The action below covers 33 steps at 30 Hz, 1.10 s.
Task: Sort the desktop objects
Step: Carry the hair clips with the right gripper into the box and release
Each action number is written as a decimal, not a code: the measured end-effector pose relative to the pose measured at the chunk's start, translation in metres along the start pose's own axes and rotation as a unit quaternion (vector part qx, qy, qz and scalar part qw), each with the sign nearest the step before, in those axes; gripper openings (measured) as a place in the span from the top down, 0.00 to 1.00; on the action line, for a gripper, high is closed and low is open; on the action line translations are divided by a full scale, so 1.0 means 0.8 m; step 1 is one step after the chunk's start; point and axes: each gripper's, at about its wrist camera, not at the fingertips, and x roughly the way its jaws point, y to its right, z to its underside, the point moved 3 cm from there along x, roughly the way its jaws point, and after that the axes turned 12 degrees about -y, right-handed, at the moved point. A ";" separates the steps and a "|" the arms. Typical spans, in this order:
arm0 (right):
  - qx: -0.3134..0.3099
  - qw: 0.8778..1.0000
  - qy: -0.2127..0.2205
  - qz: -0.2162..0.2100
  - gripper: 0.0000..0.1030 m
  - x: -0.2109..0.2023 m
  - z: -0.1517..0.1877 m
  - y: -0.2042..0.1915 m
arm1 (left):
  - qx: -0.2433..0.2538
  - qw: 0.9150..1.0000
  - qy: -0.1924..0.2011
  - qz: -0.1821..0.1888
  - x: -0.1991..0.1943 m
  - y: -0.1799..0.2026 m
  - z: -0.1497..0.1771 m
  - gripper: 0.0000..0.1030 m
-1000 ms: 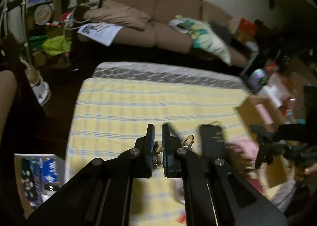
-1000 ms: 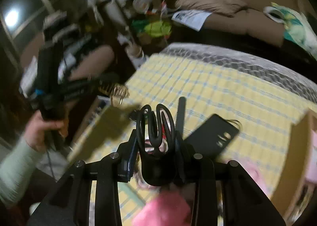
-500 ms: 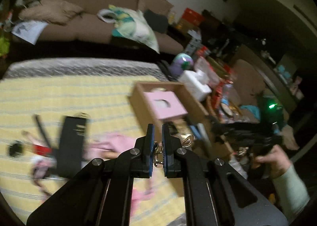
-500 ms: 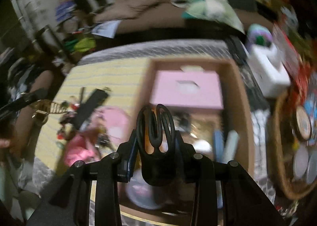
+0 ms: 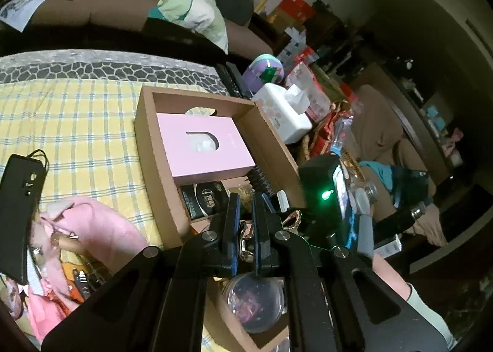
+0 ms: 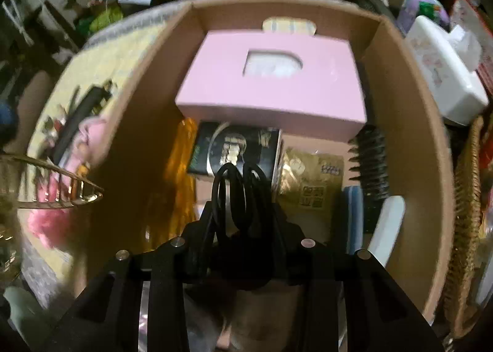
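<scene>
Brown cardboard box (image 6: 409, 136) now fills the right wrist view, where a second ago only checked yellow cloth (image 5: 77, 124) lay below. Right gripper (image 6: 243, 194) clamped on black-handled scissors (image 6: 237, 191), hanging over the box's near half by the black square packet (image 6: 237, 148). Left gripper (image 5: 245, 222), pinched nearly shut on a gold metal hair claw (image 5: 246, 238), swung across to the box as well; both items look ready to drop in.

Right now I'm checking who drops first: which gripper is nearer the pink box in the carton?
Right. The right gripper, holding scissors, hangs inside the carton, just short of the pink box. The left gripper, holding a gold clip, sits farther back.
</scene>
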 end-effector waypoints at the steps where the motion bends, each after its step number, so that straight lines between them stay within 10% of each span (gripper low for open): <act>1: -0.002 1.000 -0.007 -0.005 0.63 0.004 0.001 0.001 | -0.001 1.000 -0.002 0.001 0.006 0.000 -0.002 0.93; 14: 0.043 0.992 0.103 -0.060 0.41 -0.093 0.074 0.059 | 0.025 0.992 -0.107 -0.057 0.101 0.018 0.001 0.93; 28: 0.047 0.992 0.095 -0.067 0.41 -0.076 0.077 0.046 | 0.107 0.934 -0.260 -0.221 0.173 0.052 -0.027 0.87; 33: 0.054 0.991 0.104 -0.070 0.40 -0.079 0.078 0.049 | 0.091 0.947 -0.226 -0.207 0.159 0.056 -0.037 0.66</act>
